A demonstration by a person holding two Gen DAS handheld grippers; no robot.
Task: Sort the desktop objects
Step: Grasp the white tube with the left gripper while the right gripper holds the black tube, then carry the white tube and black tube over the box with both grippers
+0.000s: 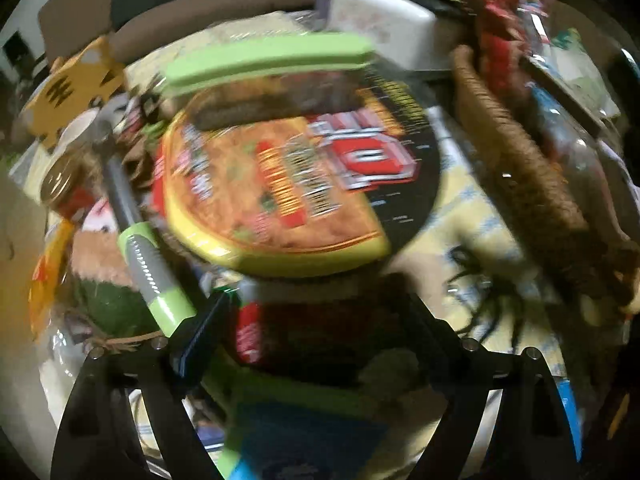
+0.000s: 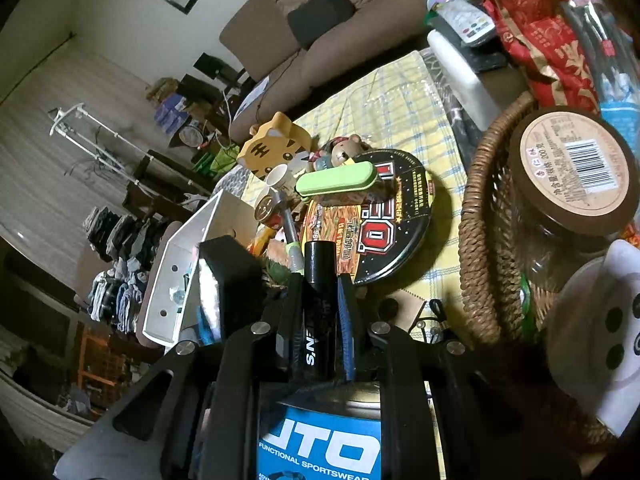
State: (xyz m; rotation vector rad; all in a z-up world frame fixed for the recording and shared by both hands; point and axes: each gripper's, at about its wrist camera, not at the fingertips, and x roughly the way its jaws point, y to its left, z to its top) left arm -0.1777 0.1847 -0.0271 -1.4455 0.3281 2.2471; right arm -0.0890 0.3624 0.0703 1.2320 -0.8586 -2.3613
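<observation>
noodle bowl lid [image 2: 376, 220]: black, orange | case [image 2: 338, 182]: green | tablecloth [image 2: 400, 116]: yellow-blue check

Checked tablecloth [image 2: 400, 112] — noodle bowl [image 2: 384, 232], wicker basket [image 2: 476, 248].

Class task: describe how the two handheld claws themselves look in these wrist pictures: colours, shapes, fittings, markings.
Both are black. The left claw has broad, flat, curved black arms with slot cut-outs and small silver pins at the joints. The right claw has the same black linkages with round silver pins, and its fingers show blue pads. No cables, sleeves or hands show.
</observation>
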